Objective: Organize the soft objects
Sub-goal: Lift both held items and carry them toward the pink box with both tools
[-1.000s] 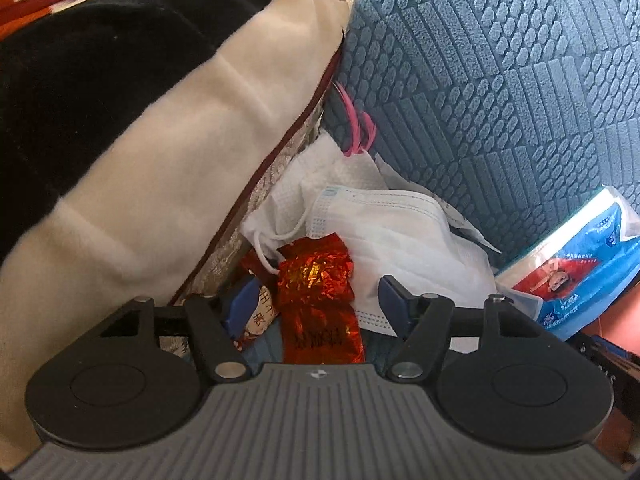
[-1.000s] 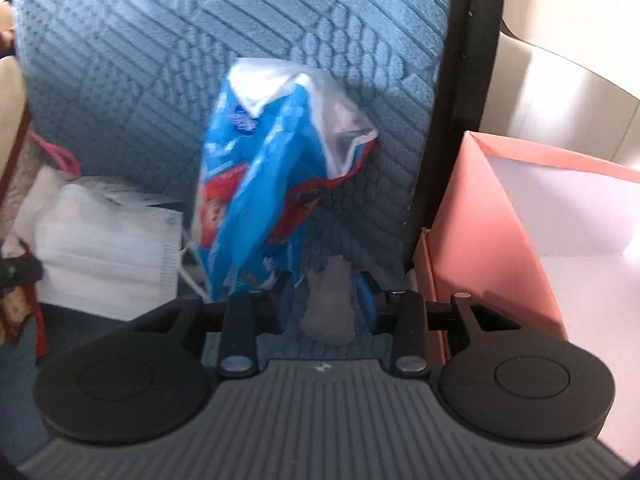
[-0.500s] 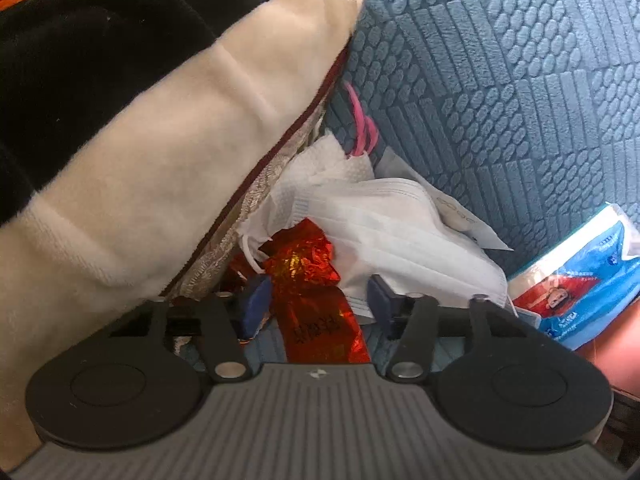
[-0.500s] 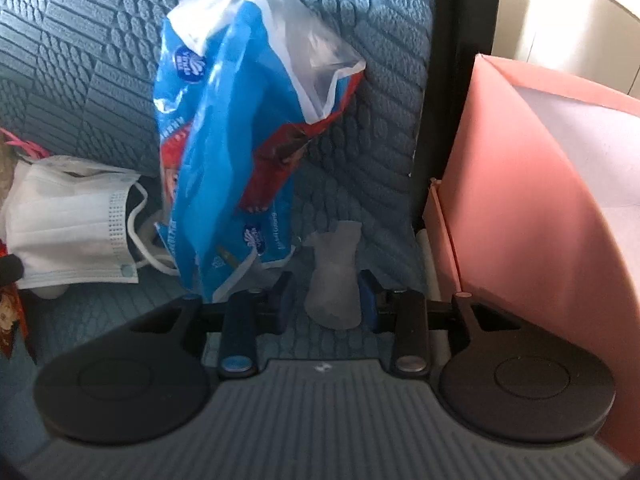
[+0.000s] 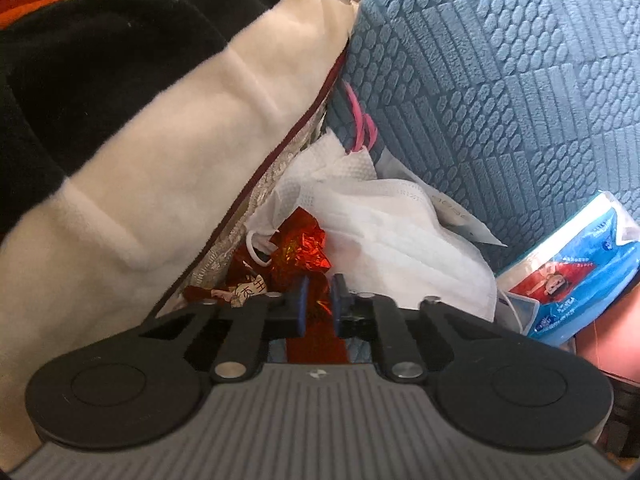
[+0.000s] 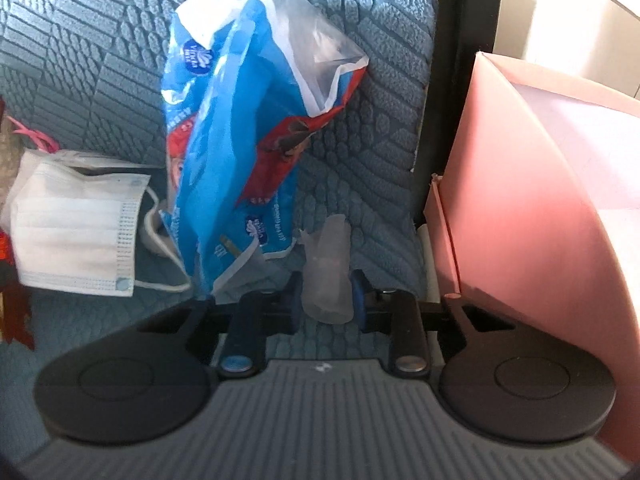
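Your left tool is closing on the red foil wrapper at lower centre, your right tool closing around the translucent plastic scrap at lower centre: pickup step, next lift both clear once gripped.

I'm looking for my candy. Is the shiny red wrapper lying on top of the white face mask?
No, the shiny red wrapper lies beside and partly in front of the white face mask, next to the blanket.
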Demonstrator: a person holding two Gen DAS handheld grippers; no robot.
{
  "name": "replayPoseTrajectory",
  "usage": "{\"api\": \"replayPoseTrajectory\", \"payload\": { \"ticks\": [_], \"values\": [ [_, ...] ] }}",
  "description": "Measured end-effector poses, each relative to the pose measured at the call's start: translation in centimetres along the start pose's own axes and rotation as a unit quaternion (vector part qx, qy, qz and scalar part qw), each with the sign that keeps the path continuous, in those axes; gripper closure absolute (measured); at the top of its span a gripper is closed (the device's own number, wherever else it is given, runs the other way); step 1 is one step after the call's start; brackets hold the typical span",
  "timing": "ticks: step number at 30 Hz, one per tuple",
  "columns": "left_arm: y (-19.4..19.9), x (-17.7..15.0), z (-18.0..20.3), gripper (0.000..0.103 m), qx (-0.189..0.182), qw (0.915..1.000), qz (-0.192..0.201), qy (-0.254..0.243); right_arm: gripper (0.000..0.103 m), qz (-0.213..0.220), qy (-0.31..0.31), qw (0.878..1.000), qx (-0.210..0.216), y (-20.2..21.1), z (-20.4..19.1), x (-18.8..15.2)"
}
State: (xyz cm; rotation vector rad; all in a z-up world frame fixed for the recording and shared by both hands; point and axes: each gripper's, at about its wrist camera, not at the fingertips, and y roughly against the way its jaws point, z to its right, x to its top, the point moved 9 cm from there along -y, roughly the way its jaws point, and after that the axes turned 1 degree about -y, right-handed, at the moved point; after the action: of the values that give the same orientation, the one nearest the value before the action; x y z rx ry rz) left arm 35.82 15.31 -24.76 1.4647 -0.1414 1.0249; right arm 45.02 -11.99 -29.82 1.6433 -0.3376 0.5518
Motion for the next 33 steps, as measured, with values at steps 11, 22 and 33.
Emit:
{"api": "replayPoseTrajectory", "payload": {
  "ticks": [11,22,33],
  "values": [
    [2.8,-0.8,0.1,0.097,-0.034,0.9993,-0.007,0.01,0.077,-0.004,-0.013,1.0,0.017,4.1,0.4,-3.0],
    [6.6,-2.9,0.7,0.103,-0.076,0.9969,-0.02,0.007,0.077,0.0,-0.017,0.999,0.035,8.5,0.1,-4.9],
    [9.8,-4.9,2.1,0.103,-0.102,0.9945,-0.025,-0.008,0.077,-0.004,-0.015,0.998,0.057,10.2,-1.7,-6.0]
  ]
}}
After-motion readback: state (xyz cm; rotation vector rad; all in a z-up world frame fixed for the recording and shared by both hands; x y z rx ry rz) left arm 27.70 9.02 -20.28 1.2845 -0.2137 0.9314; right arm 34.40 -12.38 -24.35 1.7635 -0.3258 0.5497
